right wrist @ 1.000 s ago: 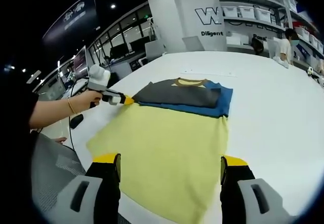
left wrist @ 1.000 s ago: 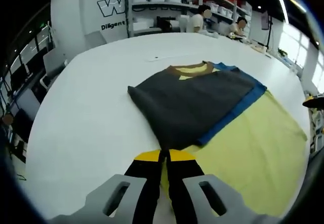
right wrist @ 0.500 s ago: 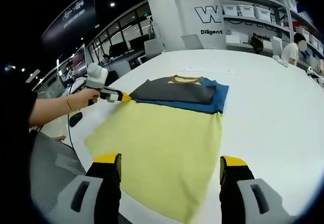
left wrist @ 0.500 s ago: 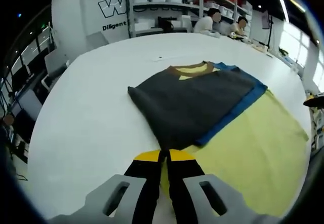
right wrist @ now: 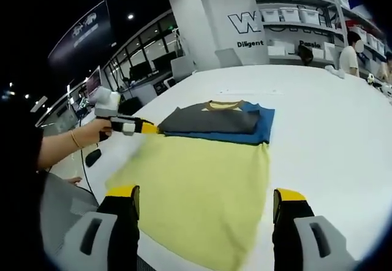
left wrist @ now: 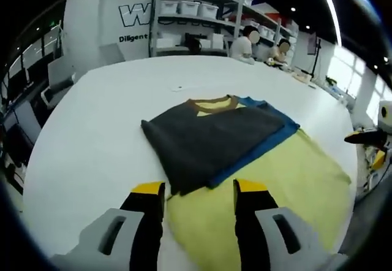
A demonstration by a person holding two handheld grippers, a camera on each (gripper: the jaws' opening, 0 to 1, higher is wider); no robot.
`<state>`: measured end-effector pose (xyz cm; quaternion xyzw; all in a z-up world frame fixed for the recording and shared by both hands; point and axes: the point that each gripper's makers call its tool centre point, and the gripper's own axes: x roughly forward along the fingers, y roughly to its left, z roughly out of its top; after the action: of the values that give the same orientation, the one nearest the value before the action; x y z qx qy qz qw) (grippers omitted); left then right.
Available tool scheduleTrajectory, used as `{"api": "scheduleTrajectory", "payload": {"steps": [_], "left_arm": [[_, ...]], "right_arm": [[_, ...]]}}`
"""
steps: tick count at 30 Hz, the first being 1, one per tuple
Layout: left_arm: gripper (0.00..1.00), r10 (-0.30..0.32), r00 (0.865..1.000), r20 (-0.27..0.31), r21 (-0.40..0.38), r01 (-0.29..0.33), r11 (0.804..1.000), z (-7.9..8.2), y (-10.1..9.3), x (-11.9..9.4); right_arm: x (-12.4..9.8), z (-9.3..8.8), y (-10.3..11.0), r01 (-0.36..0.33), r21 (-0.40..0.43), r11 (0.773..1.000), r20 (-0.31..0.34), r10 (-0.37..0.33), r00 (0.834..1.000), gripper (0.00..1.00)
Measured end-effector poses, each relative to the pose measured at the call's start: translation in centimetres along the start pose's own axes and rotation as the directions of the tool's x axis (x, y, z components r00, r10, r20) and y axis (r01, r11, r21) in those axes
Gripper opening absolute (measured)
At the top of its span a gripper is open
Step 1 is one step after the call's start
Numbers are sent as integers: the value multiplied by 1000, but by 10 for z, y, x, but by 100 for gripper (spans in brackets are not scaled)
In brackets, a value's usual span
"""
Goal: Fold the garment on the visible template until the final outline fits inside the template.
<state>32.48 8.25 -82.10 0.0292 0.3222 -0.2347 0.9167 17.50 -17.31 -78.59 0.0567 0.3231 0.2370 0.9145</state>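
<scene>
The left claw (left wrist: 198, 192) is spread, empty, just short of the garment's near corner. The right claw (right wrist: 205, 198) is likewise spread, above the yellow template (right wrist: 202, 188). The folded garment (left wrist: 211, 136), grey over blue, lies on the template's far end on the white counter (left wrist: 92, 130). Check that every edge sits within the yellow; tuck any overhang inward, keeping the folds flat. Shelving (left wrist: 196, 19) stands beyond.

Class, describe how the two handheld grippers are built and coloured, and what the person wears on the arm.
Both the left gripper and the right gripper have two black jaws with yellow tips on grey slotted mounts. The person's hand shows a thin bracelet at the wrist and a dark sleeve higher up.
</scene>
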Motion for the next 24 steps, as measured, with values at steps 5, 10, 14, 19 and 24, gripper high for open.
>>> {"api": "scheduleTrajectory", "payload": {"steps": [5,10,14,19,24], "left_arm": [[70,-10,1000,-10,-6,10,1000,-3,-6,-9],[81,-25,999,-36,13,25,1000,-7,-16,-16],[89,-40,999,-6,21,40,999,-4,-24,-25],[97,-49,999,-17,53,50,997,-12,-29,-33],[99,-55,998,-17,59,56,997,-21,-32,-44]], "right_arm": [[0,-4,4,-10,1,1000,-11,10,1000,94],[1,-7,8,-13,-9,1000,-28,13,1000,96],[3,-17,10,-5,-35,999,-71,2,997,94],[4,-24,17,-25,-33,999,-92,22,996,95],[3,-31,19,-29,-36,999,-120,25,993,99]]}}
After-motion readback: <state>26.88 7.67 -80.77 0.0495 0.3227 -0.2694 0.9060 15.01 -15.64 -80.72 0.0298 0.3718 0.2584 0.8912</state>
